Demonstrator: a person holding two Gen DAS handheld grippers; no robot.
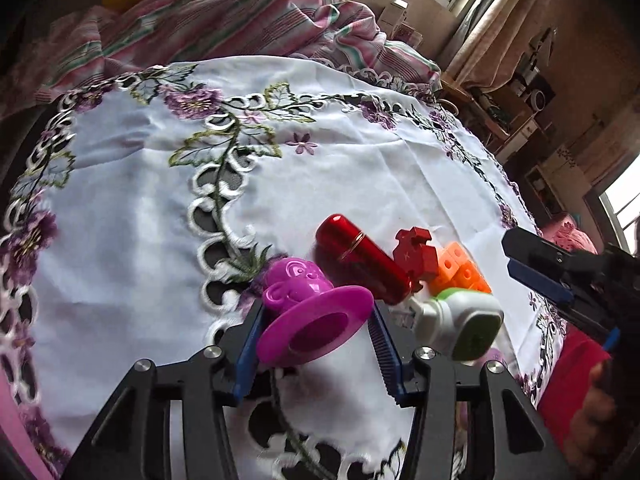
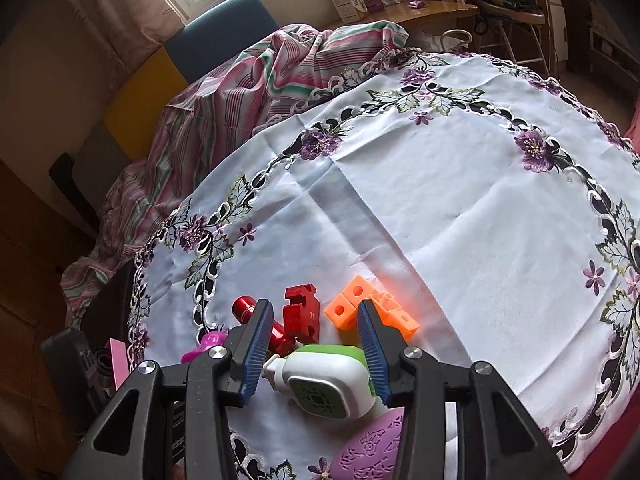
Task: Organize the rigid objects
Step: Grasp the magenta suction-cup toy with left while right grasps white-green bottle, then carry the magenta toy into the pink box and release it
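In the left wrist view my left gripper (image 1: 316, 308) is shut on a magenta hat-shaped toy (image 1: 312, 312), with both blue pads against its brim. Just behind the toy lie a red metal cylinder (image 1: 360, 258), a red notched block (image 1: 416, 256), a cluster of orange cubes (image 1: 460, 268) and a white-and-green device (image 1: 456, 322). My right gripper (image 1: 508, 254) comes in from the right above that group. In the right wrist view my right gripper (image 2: 314, 306) stands open over the white-and-green device (image 2: 324, 380), holding nothing.
The embroidered white tablecloth (image 2: 460, 200) stretches bare beyond the group. A striped cloth (image 2: 248, 92) is bunched at its far edge, with a blue chair (image 2: 224, 28) behind. A purple embossed oval (image 2: 368, 452) lies near the front edge. A red sleeve (image 1: 572, 380) shows at the right.
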